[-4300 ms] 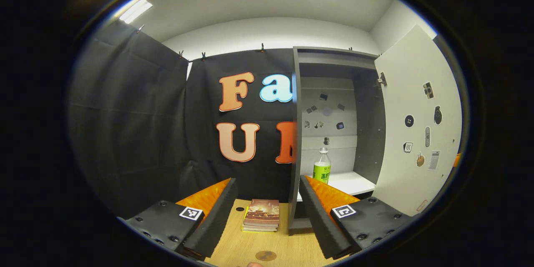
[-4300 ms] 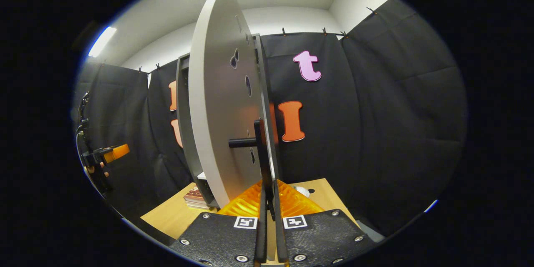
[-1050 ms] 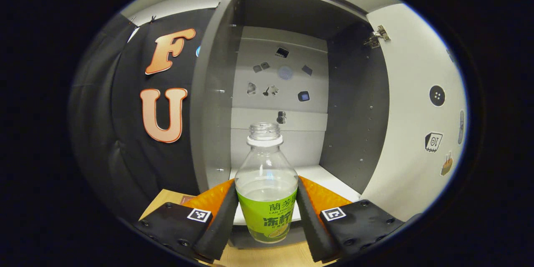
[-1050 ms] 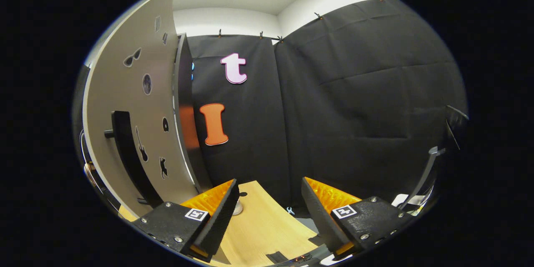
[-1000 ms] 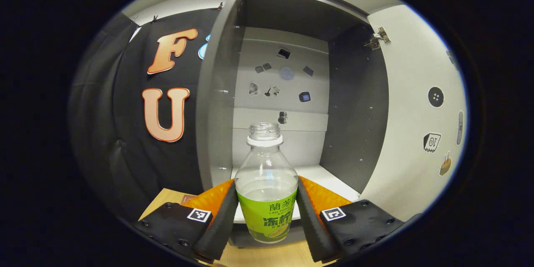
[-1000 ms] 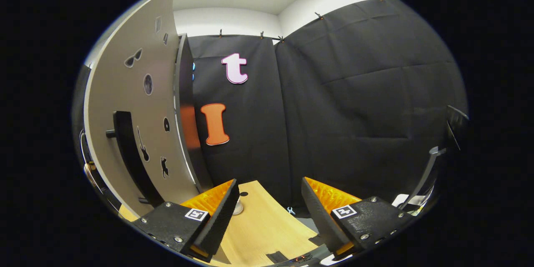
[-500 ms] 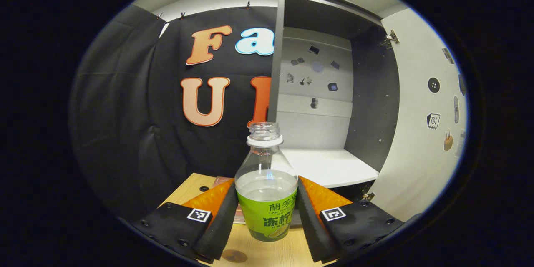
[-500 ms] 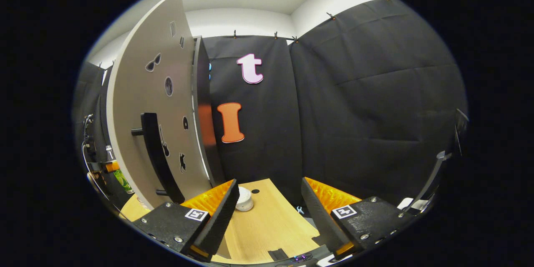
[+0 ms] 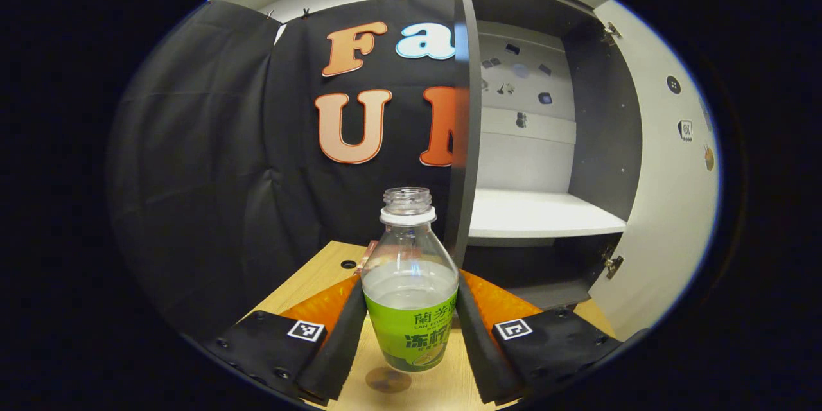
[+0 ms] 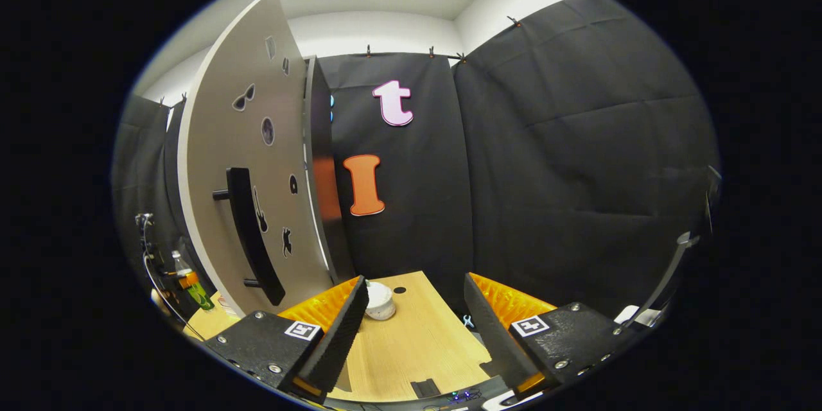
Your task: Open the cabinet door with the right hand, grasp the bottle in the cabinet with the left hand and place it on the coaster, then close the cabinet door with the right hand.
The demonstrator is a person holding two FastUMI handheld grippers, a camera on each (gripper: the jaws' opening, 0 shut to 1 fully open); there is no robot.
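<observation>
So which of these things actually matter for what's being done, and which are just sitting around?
In use:
clear green-labelled bottle, clamped by the left gripper
round brown coaster
grey cabinet door
open right gripper

Lying about:
small white round object

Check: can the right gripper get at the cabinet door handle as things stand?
Probably yes. The right gripper is open and holds nothing, and the black handle on the swung-open cabinet door faces it, up and to its left, with nothing between. It would need to swing left to line up.
</observation>
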